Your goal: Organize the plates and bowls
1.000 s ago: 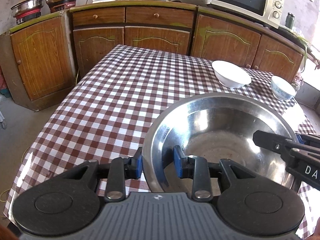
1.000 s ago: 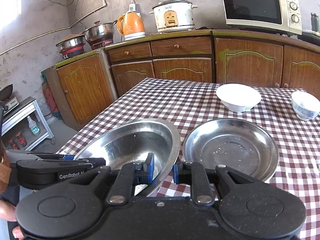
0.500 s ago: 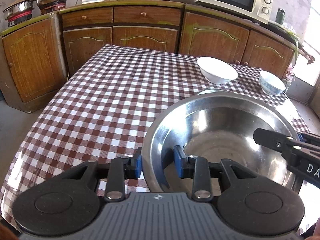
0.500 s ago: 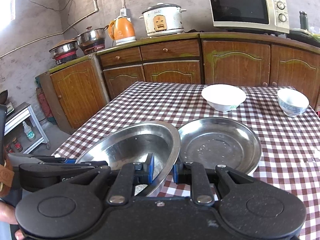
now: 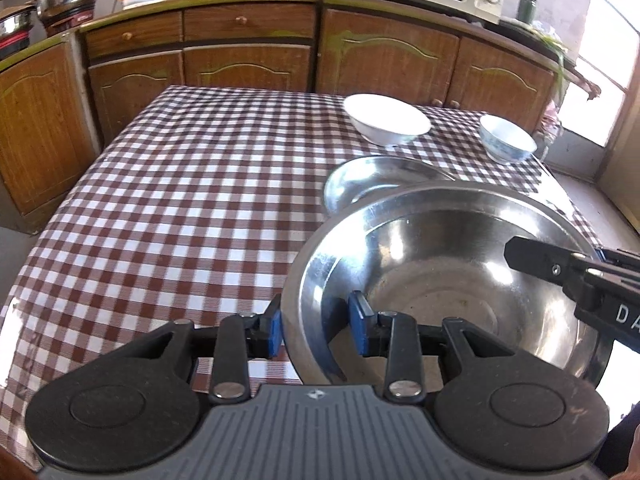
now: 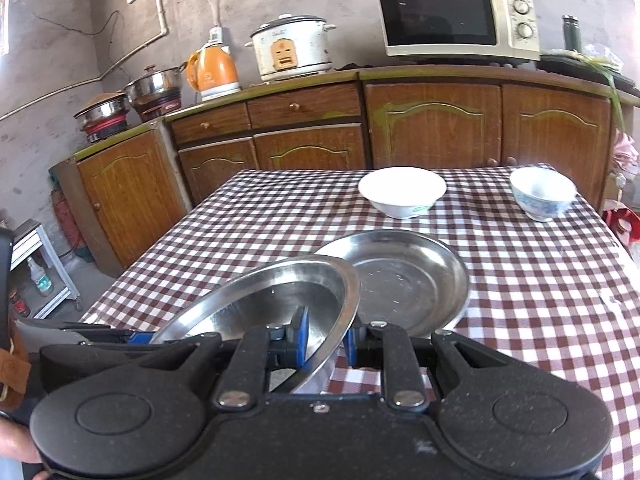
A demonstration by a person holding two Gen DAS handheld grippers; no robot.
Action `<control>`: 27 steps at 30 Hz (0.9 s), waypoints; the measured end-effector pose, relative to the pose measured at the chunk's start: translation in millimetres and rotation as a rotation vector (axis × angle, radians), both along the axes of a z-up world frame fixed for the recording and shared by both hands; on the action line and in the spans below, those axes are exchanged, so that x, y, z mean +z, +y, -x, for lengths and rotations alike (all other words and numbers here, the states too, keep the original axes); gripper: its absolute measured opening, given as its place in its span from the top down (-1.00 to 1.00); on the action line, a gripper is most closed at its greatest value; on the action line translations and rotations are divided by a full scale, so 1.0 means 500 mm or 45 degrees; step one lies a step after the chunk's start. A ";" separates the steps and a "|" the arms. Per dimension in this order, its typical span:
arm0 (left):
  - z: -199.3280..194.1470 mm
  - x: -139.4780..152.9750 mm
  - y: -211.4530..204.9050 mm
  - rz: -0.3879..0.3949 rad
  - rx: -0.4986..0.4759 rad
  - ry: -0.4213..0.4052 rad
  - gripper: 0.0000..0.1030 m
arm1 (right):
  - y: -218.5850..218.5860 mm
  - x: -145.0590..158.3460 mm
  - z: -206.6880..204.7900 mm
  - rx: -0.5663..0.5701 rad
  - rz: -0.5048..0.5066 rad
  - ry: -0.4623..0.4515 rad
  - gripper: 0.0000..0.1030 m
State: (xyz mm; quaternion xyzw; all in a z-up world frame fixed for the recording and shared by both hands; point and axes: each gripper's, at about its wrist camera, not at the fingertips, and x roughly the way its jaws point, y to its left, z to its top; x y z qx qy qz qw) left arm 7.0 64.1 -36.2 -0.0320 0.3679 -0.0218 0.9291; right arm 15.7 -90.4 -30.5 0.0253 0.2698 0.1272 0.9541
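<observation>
Holding item one, a large steel basin (image 5: 440, 280), are both tools at once: the left gripper (image 5: 316, 326) is clamped across the near-left rim, one blue pad outside the wall and one inside, while the right gripper (image 6: 324, 340) pinches the opposite rim in the same fashion. The two-sided hold likely exists because the basin is wide, thin-walled and slick, so a single pinch would let it swing. It is carried tilted above the checked tablecloth (image 5: 180, 200), its far edge overlapping item two. Item two, a shallow steel plate (image 6: 408, 276), lies flat on the cloth just beyond the basin, probably the base on which the basin is to be nested or stacked. Item three, a white bowl (image 6: 402, 190), stands farther back, upright and alone. Item four, a small blue-patterned bowl (image 6: 542, 192), stands near the right table edge, well apart from the white one. Both ceramic pieces appear not yet gathered. Background fittings: wooden cabinets (image 6: 432, 124), microwave (image 6: 456, 16).
</observation>
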 end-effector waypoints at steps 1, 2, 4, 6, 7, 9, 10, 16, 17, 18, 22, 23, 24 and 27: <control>-0.001 0.000 -0.006 0.000 -0.012 0.001 0.33 | -0.007 -0.001 0.004 -0.008 0.000 0.001 0.53; -0.001 -0.001 -0.011 -0.002 -0.024 0.002 0.33 | -0.014 -0.001 0.007 -0.017 -0.002 0.002 0.53; -0.001 -0.002 -0.027 -0.010 -0.054 0.005 0.33 | -0.029 -0.001 0.015 -0.040 -0.007 0.005 0.54; -0.005 -0.003 -0.045 -0.019 -0.084 0.007 0.33 | -0.046 -0.002 0.021 -0.067 -0.012 0.004 0.54; -0.007 -0.004 -0.052 -0.020 -0.096 0.009 0.33 | -0.055 -0.002 0.023 -0.081 -0.014 0.003 0.54; -0.012 -0.006 -0.069 -0.026 -0.124 0.010 0.33 | -0.072 -0.001 0.027 -0.107 -0.020 0.003 0.54; -0.012 -0.006 -0.077 -0.030 -0.137 0.009 0.33 | -0.080 -0.002 0.029 -0.120 -0.022 0.003 0.54; -0.021 -0.009 -0.120 -0.045 -0.199 0.014 0.33 | -0.125 -0.008 0.042 -0.186 -0.036 0.006 0.54; -0.024 -0.008 -0.128 -0.050 -0.210 0.012 0.33 | -0.133 -0.008 0.042 -0.196 -0.040 0.006 0.54; -0.026 -0.008 -0.136 -0.053 -0.220 0.009 0.33 | -0.141 -0.009 0.044 -0.208 -0.042 0.004 0.54; -0.034 -0.012 -0.170 -0.062 -0.267 0.005 0.33 | -0.175 -0.014 0.048 -0.257 -0.047 -0.003 0.54; -0.037 -0.014 -0.179 -0.066 -0.280 0.004 0.33 | -0.185 -0.017 0.049 -0.275 -0.048 -0.001 0.54; -0.039 -0.015 -0.190 -0.070 -0.293 0.004 0.34 | -0.194 -0.019 0.050 -0.289 -0.050 0.000 0.54; -0.044 -0.017 -0.221 -0.084 -0.338 -0.005 0.35 | -0.225 -0.024 0.053 -0.335 -0.058 0.003 0.54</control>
